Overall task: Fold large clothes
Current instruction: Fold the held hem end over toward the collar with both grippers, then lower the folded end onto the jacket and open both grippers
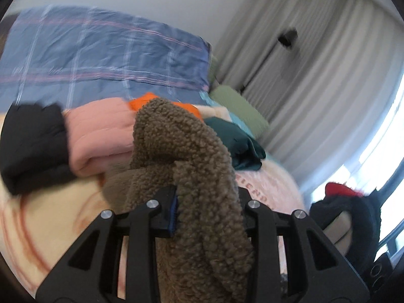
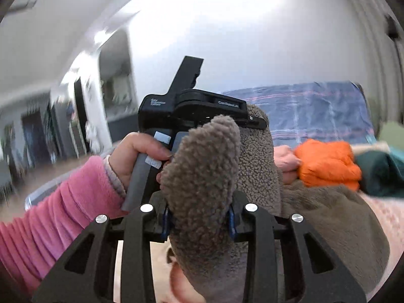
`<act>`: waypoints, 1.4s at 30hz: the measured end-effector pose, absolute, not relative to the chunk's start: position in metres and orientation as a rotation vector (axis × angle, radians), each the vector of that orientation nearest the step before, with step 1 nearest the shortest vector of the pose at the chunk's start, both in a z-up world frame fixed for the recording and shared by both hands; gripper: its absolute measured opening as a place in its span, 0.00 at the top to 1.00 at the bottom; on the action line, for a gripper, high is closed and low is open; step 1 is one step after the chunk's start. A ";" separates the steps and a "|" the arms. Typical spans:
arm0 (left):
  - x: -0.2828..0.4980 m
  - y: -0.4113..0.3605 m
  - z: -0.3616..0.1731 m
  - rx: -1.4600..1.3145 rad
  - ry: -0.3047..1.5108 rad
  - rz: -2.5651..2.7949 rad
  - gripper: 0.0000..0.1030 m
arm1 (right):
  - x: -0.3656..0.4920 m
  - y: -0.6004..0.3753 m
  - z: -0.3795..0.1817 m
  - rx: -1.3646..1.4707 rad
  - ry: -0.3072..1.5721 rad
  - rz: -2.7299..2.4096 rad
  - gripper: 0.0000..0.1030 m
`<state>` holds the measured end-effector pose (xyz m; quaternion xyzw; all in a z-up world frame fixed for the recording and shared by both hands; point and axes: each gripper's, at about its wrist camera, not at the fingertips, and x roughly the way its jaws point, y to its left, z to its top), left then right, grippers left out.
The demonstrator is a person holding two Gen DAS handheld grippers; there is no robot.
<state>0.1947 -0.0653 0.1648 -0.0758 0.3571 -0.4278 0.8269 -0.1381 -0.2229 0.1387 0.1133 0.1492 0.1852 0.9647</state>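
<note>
I have both claws clenched on the brown fleece garment (image 1: 202,176): my left claw (image 1: 209,209) and right claw (image 2: 199,219) each pinch a bunch that rises toward twelve o'clock, the rest hanging over the bed (image 1: 38,227).

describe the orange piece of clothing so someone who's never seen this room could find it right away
Start at the big blue plaid quilt against the white wall; a pile of clothes lies in front of it. The orange garment sits in that pile, between a pale pink garment and a dark green one. It is the only bright orange item, puffy and crumpled, unlike the curly brown fleece held up in front.
</note>
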 end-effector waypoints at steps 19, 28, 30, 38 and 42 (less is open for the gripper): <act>0.134 -0.390 0.038 0.432 0.917 -0.934 0.42 | -0.216 -0.440 -0.015 0.813 0.440 0.143 0.59; 0.135 -0.390 0.035 0.449 0.912 -0.911 0.34 | -0.223 -0.435 -0.001 0.673 0.451 0.045 0.54; 0.142 -0.381 0.049 0.375 0.903 -0.918 0.34 | -0.216 -0.435 0.000 0.654 0.458 0.011 0.57; 0.123 -0.340 0.113 0.405 0.705 -0.953 0.37 | -0.201 -0.455 -0.021 0.775 0.533 0.032 0.56; 0.128 -0.329 0.072 0.515 0.798 -0.959 0.47 | -0.203 -0.455 -0.024 0.792 0.534 0.045 0.49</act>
